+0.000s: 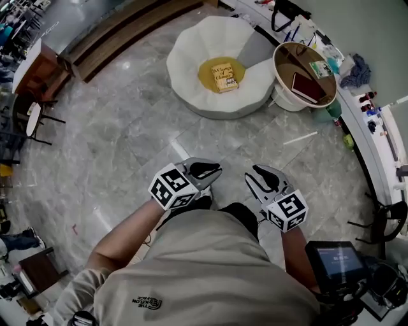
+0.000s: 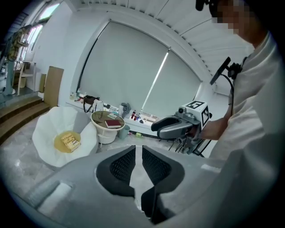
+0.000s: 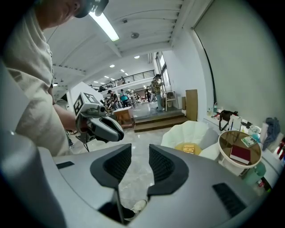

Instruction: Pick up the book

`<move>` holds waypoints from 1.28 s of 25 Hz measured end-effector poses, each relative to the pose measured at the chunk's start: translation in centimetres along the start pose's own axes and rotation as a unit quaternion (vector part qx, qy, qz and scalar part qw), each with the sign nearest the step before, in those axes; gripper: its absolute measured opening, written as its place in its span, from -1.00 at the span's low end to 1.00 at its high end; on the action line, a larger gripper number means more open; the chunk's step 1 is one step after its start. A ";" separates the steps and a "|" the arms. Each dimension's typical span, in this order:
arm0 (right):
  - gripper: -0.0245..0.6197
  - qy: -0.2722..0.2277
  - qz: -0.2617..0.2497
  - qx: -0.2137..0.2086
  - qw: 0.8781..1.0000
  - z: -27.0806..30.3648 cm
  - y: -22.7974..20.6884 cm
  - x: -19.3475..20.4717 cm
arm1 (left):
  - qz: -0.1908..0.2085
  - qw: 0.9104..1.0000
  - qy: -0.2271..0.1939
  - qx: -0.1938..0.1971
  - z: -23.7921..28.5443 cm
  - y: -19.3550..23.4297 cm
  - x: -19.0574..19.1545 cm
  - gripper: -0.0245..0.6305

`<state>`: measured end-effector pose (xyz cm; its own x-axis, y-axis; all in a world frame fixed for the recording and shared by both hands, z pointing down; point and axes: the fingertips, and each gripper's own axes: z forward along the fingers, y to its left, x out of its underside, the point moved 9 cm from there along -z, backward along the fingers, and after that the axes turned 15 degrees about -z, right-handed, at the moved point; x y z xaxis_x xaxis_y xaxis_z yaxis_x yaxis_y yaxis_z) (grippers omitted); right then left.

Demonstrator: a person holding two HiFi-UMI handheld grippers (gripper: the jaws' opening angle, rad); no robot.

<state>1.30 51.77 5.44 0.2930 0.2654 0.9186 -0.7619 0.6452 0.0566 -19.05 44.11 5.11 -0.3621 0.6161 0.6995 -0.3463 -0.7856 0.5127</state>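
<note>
My left gripper (image 2: 138, 148): jaws a thin slit apart, nothing between them, only the grey marble tile floor (image 1: 127, 140) shows through. My right gripper (image 3: 140, 149): jaws spread wider, empty too, floor in the gap. Neither touches anything. Both are held side by side in front of my beige shirt (image 1: 204, 267), apart from each other, tips pointing over the floor toward the seat ahead.

The yellow paperback book (image 1: 224, 77) lies flat in the middle of the round yellow seat cushion (image 1: 210, 69). The cushion sits in the white petal-shaped lounge chair (image 1: 191, 57). Cover up, slightly skewed, well apart from both grippers.

Just beside the chair on its right is the round white side table with brown glass top (image 1: 287, 54). A dark red hardcover book (image 1: 307, 87) lies flat on it near the table's near right edge. A small green-white booklet (image 1: 320, 69) is at the far right edge.

Behind the table a white counter (image 1: 382, 140) curves along the window wall. It carries a black bag (image 1: 287, 9), a blue-grey cloth (image 1: 357, 71) and small bottles too small to tell.

Wooden steps (image 1: 127, 28) are at the far left of the floor. A white stick (image 1: 299, 138) lies on the floor near the table.
</note>
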 end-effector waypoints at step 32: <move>-0.55 0.055 0.057 -0.127 0.989 32.7 -46.9 2.8 | -0.270 0.958 -0.006 -0.098 28.0 46.6 -17.8 -0.79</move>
<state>18.97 -1.12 18.13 0.2852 0.4149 0.8640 -0.6277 0.7621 -0.1588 -4.54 -5.02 30.49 -0.0762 0.9278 0.3651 -0.6365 -0.3271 0.6985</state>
